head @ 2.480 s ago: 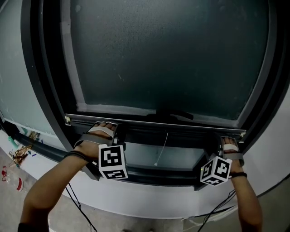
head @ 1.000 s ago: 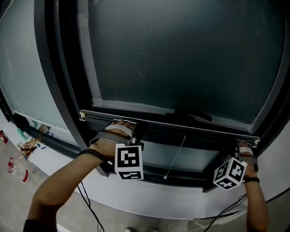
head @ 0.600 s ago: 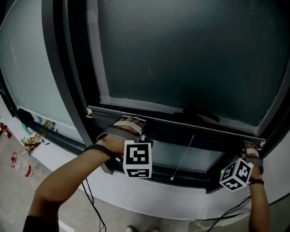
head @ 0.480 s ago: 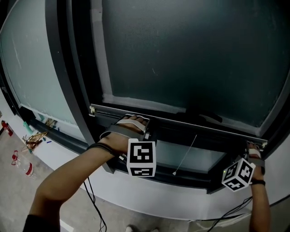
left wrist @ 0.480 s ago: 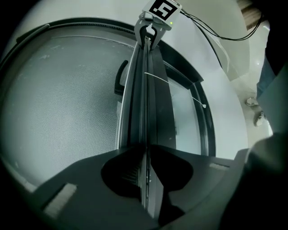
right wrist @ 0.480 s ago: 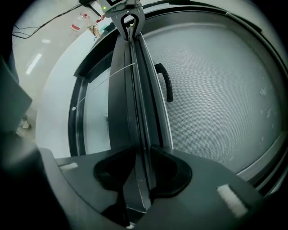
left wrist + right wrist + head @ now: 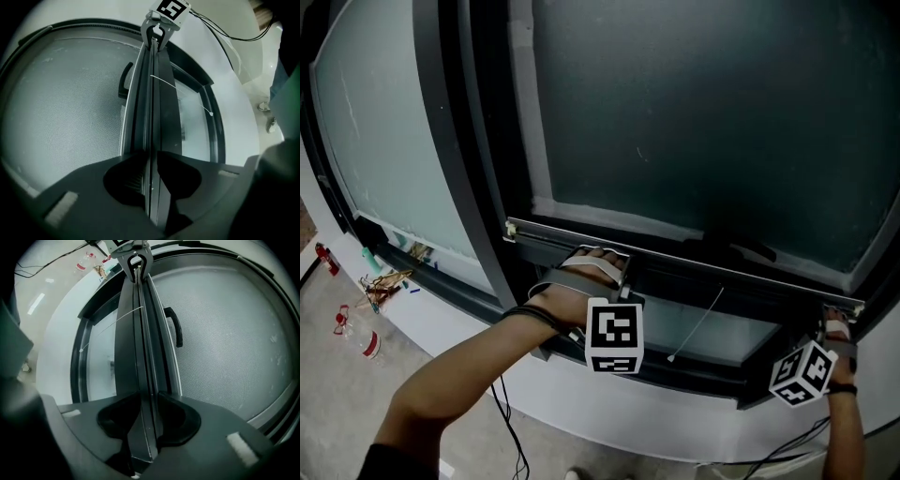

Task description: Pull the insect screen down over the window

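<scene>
From above, the insect screen [image 7: 703,122] hangs over most of the window, its bottom rail [image 7: 703,257] stopping short of the lower window frame [image 7: 675,373], with a strip of bare glass between them and a thin pull cord [image 7: 698,323] dangling across that gap; the left gripper [image 7: 622,279] is set on the rail towards its left end, and the right gripper [image 7: 832,323] is at the far right end, half out of sight; looking along the left gripper [image 7: 151,161], its fingers are clamped on the rail, which runs straight away between them, mesh on one side, a dark window handle [image 7: 124,79] behind the mesh, and the other gripper pinching the far end; looking along the right gripper [image 7: 149,399], it's the same from the opposite end: fingers closed on the rail, mesh and handle to one side, the uncovered glass and cord to the other; I'd say the pull is nearly done, with only the last stretch left; the next move, as I judge it, calls for drawing both ends down together and level, so the rail doesn't bind in its side tracks, until it seats on the frame.
</scene>
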{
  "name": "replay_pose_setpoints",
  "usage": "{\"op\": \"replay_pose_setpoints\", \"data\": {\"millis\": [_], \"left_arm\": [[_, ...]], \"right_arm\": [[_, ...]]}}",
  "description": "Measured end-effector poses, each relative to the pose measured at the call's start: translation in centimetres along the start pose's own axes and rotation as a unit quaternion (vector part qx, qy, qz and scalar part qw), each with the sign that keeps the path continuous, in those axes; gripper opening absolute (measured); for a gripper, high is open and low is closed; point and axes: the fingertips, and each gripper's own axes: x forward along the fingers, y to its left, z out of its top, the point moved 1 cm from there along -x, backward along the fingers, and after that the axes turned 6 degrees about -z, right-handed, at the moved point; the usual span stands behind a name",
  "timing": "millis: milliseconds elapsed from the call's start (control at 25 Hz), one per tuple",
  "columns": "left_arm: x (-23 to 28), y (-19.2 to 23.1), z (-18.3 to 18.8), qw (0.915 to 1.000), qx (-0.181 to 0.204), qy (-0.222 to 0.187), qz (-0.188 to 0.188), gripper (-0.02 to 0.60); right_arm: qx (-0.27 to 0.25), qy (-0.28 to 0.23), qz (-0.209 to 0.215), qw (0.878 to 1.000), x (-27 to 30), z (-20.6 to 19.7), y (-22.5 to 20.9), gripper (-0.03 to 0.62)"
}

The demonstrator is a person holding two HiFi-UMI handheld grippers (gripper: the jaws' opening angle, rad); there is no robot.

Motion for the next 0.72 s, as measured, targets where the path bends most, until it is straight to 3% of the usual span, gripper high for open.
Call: {"op": "replay_pose_setpoints", "data": {"millis": [480,720], "left_arm": [[0.4,-0.2,-0.7,0.9998,0.014,0.009,0.013,0.092],[0.6,-0.7,-0.6,0.9996,0.021,0.015,0.015,0.088]], "right_arm": [[-0.009,0.013,-0.036,0.999,0.7,0.6,0.7,0.114],[0.006,0.018,-0.031,0.999,0.7,0.5,1.0,0.109]]}}
